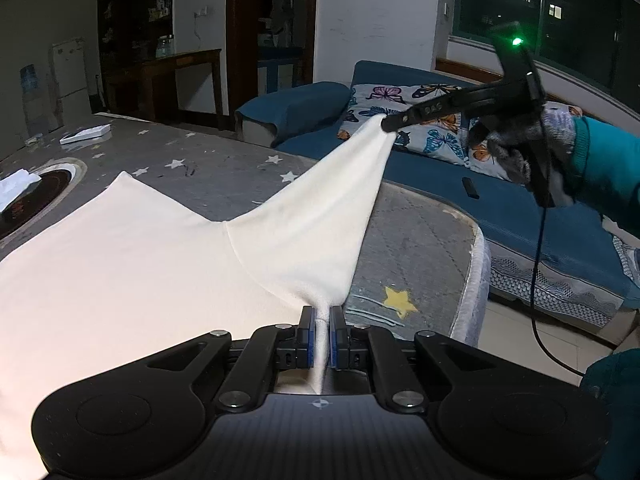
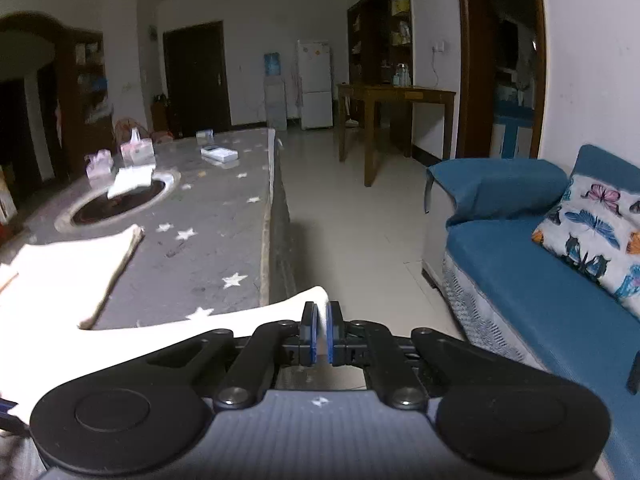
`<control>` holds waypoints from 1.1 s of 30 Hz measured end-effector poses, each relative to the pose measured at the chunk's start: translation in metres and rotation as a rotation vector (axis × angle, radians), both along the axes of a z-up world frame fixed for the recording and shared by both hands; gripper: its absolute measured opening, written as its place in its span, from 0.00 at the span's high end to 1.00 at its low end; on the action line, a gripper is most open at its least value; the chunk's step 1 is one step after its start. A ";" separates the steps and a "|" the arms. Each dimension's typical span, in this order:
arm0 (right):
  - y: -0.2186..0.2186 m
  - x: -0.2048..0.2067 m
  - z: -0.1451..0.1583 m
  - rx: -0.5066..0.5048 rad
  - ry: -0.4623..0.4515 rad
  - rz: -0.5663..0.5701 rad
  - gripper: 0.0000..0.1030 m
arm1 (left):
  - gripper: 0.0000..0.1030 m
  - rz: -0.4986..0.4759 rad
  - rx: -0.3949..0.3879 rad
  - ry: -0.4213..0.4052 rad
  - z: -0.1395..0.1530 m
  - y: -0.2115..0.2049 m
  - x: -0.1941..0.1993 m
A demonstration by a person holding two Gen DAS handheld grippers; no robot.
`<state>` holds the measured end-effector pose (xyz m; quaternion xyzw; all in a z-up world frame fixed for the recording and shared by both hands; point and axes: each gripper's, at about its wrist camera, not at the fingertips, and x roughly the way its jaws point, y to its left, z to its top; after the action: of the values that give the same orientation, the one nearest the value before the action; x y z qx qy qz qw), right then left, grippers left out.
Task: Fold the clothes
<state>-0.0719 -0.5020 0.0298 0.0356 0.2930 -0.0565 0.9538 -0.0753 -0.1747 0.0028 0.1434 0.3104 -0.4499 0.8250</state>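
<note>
A cream-white garment (image 1: 132, 264) lies spread on the grey star-patterned table (image 1: 224, 176). My left gripper (image 1: 322, 316) is shut on its near edge, close to the table's right side. My right gripper (image 1: 390, 124) is shut on the end of a sleeve and holds it lifted and stretched above the table's right edge. In the right wrist view my right gripper (image 2: 322, 320) pinches white cloth, and the garment (image 2: 64, 276) lies on the table (image 2: 208, 208) at the left.
A blue sofa (image 1: 520, 216) with a butterfly cushion (image 1: 432, 120) stands right of the table. A round dark inset (image 1: 36, 196), a white box (image 1: 86, 134) and small items sit further along the table. A wooden table (image 2: 394, 120) stands beyond on the tiled floor.
</note>
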 end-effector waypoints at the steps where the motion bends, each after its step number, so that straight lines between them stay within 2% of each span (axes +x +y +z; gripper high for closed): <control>1: -0.001 0.005 -0.005 -0.005 0.027 -0.007 0.96 | 0.92 0.000 -0.002 0.003 0.000 0.000 0.000; 5: -0.004 0.014 -0.023 0.005 0.105 -0.043 0.92 | 0.86 0.007 -0.012 0.015 0.000 0.002 0.000; 9: 0.004 0.009 -0.010 0.029 0.053 -0.029 0.89 | 0.84 0.033 -0.031 0.024 0.005 0.008 0.001; 12: 0.017 0.009 -0.001 0.059 0.033 0.059 0.79 | 0.82 0.086 -0.076 0.020 0.014 0.017 0.005; 15: 0.039 0.019 -0.001 0.093 0.043 0.158 0.73 | 0.77 0.193 -0.089 -0.012 0.022 0.034 0.015; 20: 0.069 0.032 -0.010 0.131 0.070 0.253 0.72 | 0.77 0.450 -0.080 -0.046 0.033 0.080 0.045; 22: 0.080 0.035 -0.013 0.145 0.076 0.285 0.64 | 0.77 0.553 -0.062 -0.053 0.035 0.098 0.059; 25: 0.095 0.035 -0.018 0.159 0.087 0.314 0.62 | 0.76 0.652 0.006 -0.081 0.032 0.114 0.079; 28: 0.103 0.036 -0.024 0.172 0.104 0.323 0.62 | 0.72 0.695 0.051 -0.089 0.028 0.124 0.100; 33: 0.108 0.035 -0.029 0.186 0.112 0.322 0.58 | 0.72 0.765 0.122 -0.076 0.011 0.128 0.125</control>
<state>-0.0368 -0.3940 0.0009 0.0729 0.3513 0.1223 0.9254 0.0501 -0.0470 0.0137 0.0827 0.3369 -0.0848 0.9340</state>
